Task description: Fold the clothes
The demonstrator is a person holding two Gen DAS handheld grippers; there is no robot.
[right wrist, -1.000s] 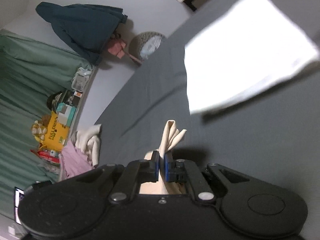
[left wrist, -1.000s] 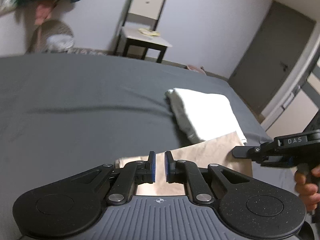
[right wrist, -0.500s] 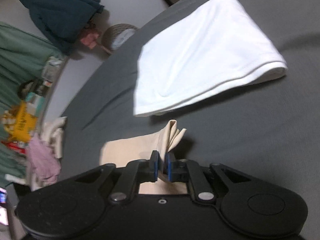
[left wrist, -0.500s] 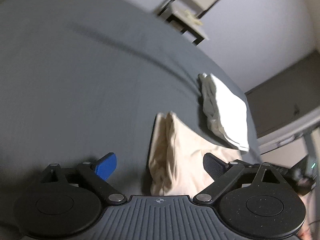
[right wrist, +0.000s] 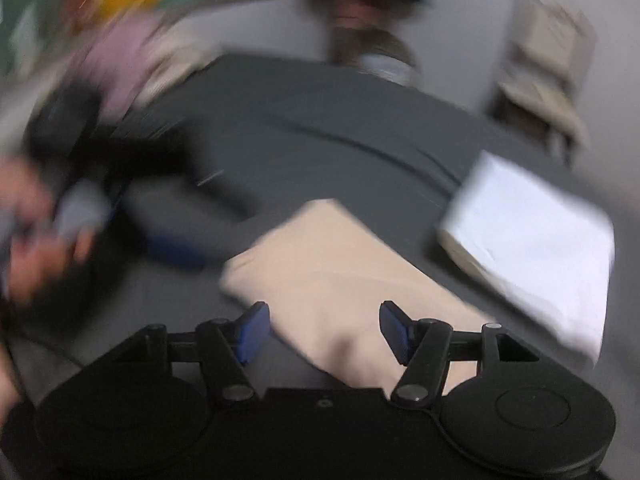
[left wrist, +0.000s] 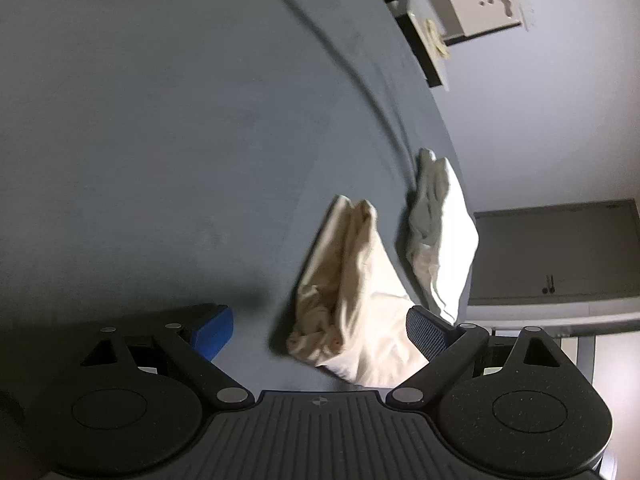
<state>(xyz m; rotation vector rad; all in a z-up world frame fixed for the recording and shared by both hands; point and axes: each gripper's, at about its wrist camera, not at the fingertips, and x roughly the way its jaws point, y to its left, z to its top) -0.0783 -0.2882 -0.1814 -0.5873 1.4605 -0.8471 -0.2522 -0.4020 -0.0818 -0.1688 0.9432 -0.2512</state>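
Observation:
A folded beige garment lies on the grey bed sheet, its layered edges facing me in the left wrist view. My left gripper hangs wide open just in front of it, holding nothing. In the blurred right wrist view the same beige garment lies flat ahead of my right gripper, which is open and empty above its near edge. A folded white garment sits just beyond the beige one, and shows to the right as the white garment in the right wrist view.
A chair stands by the wall past the bed's far edge. A door is at the right. In the right wrist view a person's hand holds the other gripper at the left, and a pile of clothes lies at the far left.
My right gripper has opened and let go of the beige garment, then swung fast so its view is blurred. My left gripper stays open and has tilted further over the bed.

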